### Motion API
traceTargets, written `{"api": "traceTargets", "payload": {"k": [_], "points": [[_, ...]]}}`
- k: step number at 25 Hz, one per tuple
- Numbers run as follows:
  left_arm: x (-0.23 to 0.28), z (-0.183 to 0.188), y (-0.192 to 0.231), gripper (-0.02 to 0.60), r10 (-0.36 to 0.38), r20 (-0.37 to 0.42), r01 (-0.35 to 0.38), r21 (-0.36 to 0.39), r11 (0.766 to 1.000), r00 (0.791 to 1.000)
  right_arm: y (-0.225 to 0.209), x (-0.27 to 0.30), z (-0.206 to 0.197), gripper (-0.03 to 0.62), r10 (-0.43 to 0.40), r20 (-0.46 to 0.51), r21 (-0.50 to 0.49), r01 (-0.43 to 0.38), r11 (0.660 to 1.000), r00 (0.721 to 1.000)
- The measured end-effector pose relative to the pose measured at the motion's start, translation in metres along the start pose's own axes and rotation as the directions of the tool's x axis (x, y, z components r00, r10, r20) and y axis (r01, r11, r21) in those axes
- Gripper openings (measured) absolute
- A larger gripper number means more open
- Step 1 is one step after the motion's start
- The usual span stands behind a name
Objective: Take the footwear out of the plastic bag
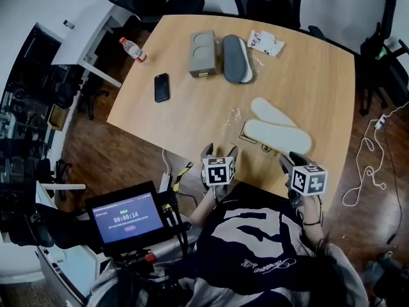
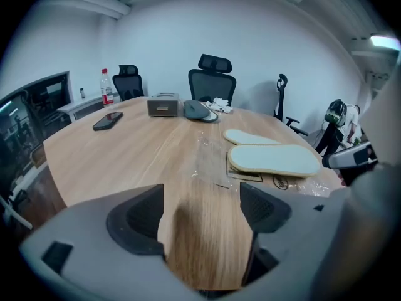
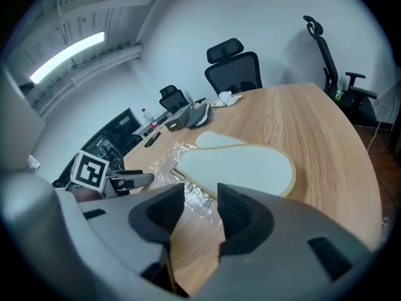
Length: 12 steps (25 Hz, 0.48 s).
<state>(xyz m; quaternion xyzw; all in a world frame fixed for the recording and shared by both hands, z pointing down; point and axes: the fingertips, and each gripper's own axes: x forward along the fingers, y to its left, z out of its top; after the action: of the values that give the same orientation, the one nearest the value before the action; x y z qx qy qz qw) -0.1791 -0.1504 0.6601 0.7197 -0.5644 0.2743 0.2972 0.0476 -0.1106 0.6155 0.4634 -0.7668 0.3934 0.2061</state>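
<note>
Footwear [image 1: 280, 136]: two flat, pale pieces lie side by side on the table [image 1: 307, 88], close to its near edge and toward its right end. The nearer piece [image 2: 274, 158] rests on a flattened clear bag [image 1: 233, 121]. The farther piece [image 1: 271, 112] lies just beside it, and the two touch or nearly touch at one end. The crinkled film spreads out from under the nearer piece toward the left. A printed label shows beneath that piece's edge. Whether any part of the footwear is inside the film cannot be told; both upper faces look uncovered.

Left gripper [image 1: 220, 151]: held over the near edge, left of the bag. Its jaws stand wide apart with only bare table between them [image 2: 200, 212]. It touches nothing.

Right gripper [image 1: 291, 160]: held over the near edge, just short of the nearer piece. Its jaws are apart with a narrower gap [image 3: 200, 209]. Table and the fringe of the film show through the gap, and nothing is gripped.

Far half of the table: a grey box [image 1: 203, 53] and a dark grey shoe [image 1: 235, 57] sit side by side, with a packet [image 1: 266, 42] beyond them toward the far edge. A phone [image 1: 162, 87] lies near the left edge and a bottle [image 1: 133, 50] at the far left corner.
</note>
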Motion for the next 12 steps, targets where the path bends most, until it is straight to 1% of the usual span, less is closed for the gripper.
{"api": "traceTargets", "payload": {"k": [2,4,6,8,11,12], "points": [[-0.01,-0.001,0.007,0.371,-0.005,0.03,0.006,-0.043,0.999,1.0,0.009,-0.004,-0.004,0.161,0.005,0.008,0.003,-0.005,1.0,1.0],[-0.017,-0.001,0.006,0.371,-0.035,0.064,0.041,-0.1,0.994,0.997,0.015,-0.008,-0.01,0.161,0.012,0.013,0.003,-0.013,1.0,1.0],[-0.025,-0.001,-0.001,0.371,-0.067,0.088,0.078,-0.131,0.988,0.994,0.02,-0.012,-0.016,0.161,0.021,0.016,-0.001,-0.021,1.0,1.0],[-0.034,0.001,-0.013,0.37,-0.103,0.111,0.117,-0.123,0.986,0.988,0.025,-0.017,-0.022,0.161,0.031,0.019,-0.003,-0.031,1.0,0.999],[-0.048,0.008,-0.035,0.367,-0.153,0.154,0.166,-0.075,0.983,0.976,0.032,-0.026,-0.026,0.161,0.048,0.036,0.002,-0.049,0.999,0.998],[-0.054,0.011,-0.041,0.338,-0.161,0.17,0.173,-0.058,0.983,0.972,0.034,-0.03,-0.028,0.161,0.054,0.044,0.005,-0.055,0.998,0.998]]}}
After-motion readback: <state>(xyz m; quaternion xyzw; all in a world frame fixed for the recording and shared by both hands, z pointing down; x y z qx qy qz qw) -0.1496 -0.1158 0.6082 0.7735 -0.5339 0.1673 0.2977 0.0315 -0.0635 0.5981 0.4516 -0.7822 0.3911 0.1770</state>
